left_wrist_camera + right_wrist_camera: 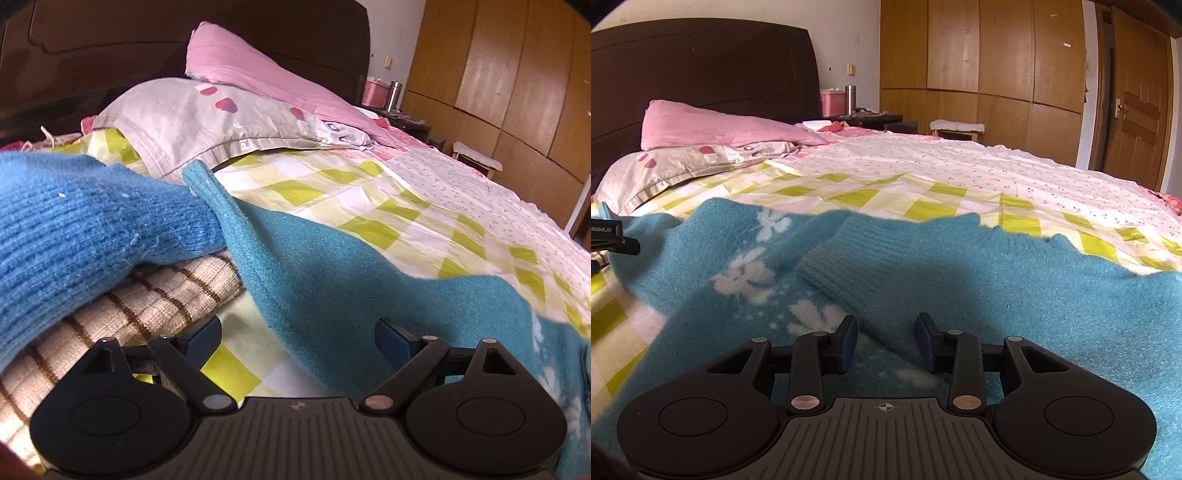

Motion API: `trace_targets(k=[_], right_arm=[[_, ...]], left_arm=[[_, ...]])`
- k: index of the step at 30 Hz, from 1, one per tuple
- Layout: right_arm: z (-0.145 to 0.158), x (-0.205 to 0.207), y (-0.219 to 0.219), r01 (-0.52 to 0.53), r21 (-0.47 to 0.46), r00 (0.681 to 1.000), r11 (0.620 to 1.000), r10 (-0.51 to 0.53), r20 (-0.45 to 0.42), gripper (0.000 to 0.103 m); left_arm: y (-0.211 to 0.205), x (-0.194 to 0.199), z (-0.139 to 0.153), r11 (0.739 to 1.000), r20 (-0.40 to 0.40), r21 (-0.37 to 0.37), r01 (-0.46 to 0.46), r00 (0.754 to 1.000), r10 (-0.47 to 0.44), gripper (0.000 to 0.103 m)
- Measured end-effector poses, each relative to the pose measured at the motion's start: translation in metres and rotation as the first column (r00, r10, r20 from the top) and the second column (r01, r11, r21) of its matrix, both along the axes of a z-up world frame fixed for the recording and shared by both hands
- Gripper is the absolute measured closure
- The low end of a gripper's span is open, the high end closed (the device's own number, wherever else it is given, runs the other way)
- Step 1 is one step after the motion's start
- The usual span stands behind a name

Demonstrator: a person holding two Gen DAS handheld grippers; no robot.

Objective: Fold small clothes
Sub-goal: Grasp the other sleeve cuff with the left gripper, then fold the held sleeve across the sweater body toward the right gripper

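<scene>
Left hand-held gripper [297, 338] sits low at the bed [369, 206], jaws spread wide, nothing between them. Under and ahead of it: an edge of the teal sweater [332, 280], lying across the yellow-green checked sheet. To its left, a brighter blue knit garment [85, 229] is piled on top of a beige brown-striped knit [147, 310].

Right hand-held gripper [886, 341] hovers over the same teal sweater [960, 280], jaws at a narrower gap, straddling the ribbed sleeve cuff [846, 258] that lies folded over the sweater body; can't tell if the pads touch the fabric. White flower pattern is visible on the sweater's left part.

Background: grey printed pillow [207, 118], pink pillow [713, 127], wooden wardrobe [979, 66].
</scene>
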State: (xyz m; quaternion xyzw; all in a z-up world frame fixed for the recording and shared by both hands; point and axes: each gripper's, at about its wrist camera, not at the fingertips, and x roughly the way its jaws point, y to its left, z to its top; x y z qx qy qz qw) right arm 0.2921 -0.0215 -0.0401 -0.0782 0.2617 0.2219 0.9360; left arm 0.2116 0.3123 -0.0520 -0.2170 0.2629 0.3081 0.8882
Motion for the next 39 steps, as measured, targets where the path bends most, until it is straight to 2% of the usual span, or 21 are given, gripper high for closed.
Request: trace_targets(k=[3, 8, 11, 14, 15, 16, 18, 20, 21, 26, 33, 36, 39], right_arm=[[0.000, 0.000, -0.001, -0.003, 0.005, 1.000, 1.000, 0.003, -0.002, 0.066], [0.000, 0.000, -0.001, -0.004, 0.009, 1.000, 1.000, 0.004, -0.002, 0.066], [0.000, 0.000, -0.001, -0.005, 0.013, 1.000, 1.000, 0.005, -0.003, 0.066], [0.001, 0.000, -0.002, -0.005, 0.018, 1.000, 1.000, 0.006, -0.004, 0.065], [0.001, 0.000, -0.002, -0.005, 0.020, 1.000, 1.000, 0.006, -0.004, 0.065], [0.001, 0.000, -0.002, -0.006, 0.021, 1.000, 1.000, 0.006, -0.004, 0.065], [0.001, 0.000, -0.003, -0.006, 0.022, 1.000, 1.000, 0.006, -0.004, 0.065], [0.001, 0.000, -0.003, -0.006, 0.023, 1.000, 1.000, 0.006, -0.005, 0.065], [0.001, 0.000, -0.003, -0.006, 0.023, 1.000, 1.000, 0.006, -0.005, 0.065], [0.001, 0.000, -0.003, -0.006, 0.024, 1.000, 1.000, 0.006, -0.004, 0.065], [0.000, 0.000, -0.003, -0.006, 0.024, 1.000, 1.000, 0.006, -0.005, 0.065], [0.002, 0.001, -0.004, -0.006, 0.031, 1.000, 0.999, 0.006, -0.009, 0.065], [0.006, 0.001, -0.007, 0.000, 0.048, 1.000, 0.999, 0.001, -0.016, 0.066]], left_arm=[[0.007, 0.004, -0.002, 0.999, 0.027, -0.034, -0.028, 0.999, 0.029, 0.008], [0.007, 0.017, -0.003, 0.999, 0.008, 0.016, -0.033, 0.999, 0.033, 0.008], [0.009, 0.017, -0.002, 0.998, 0.024, 0.021, -0.054, 0.998, 0.054, 0.009], [0.013, 0.019, -0.001, 0.996, 0.015, 0.031, -0.081, 0.997, 0.080, 0.021], [0.014, 0.020, -0.001, 0.996, 0.015, 0.029, -0.081, 0.997, 0.081, 0.030], [0.016, 0.019, -0.002, 0.998, 0.026, 0.017, -0.068, 0.997, 0.068, 0.044], [0.020, 0.019, -0.001, 0.999, 0.050, -0.009, -0.049, 0.998, 0.049, 0.057], [0.021, 0.019, 0.001, 0.999, 0.055, -0.009, -0.048, 0.997, 0.048, 0.066], [0.021, 0.018, 0.002, 0.999, 0.061, -0.005, -0.043, 0.997, 0.043, 0.075], [0.018, 0.017, 0.016, 1.000, 0.094, 0.006, -0.019, 0.995, 0.018, 0.080], [-0.019, 0.023, 0.042, 0.990, 0.161, 0.040, 0.133, 0.977, -0.138, 0.082], [-0.048, 0.028, 0.054, 0.968, 0.184, 0.058, 0.244, 0.951, -0.250, 0.082], [-0.084, 0.034, 0.061, 0.925, 0.183, 0.087, 0.369, 0.907, -0.379, 0.082]])
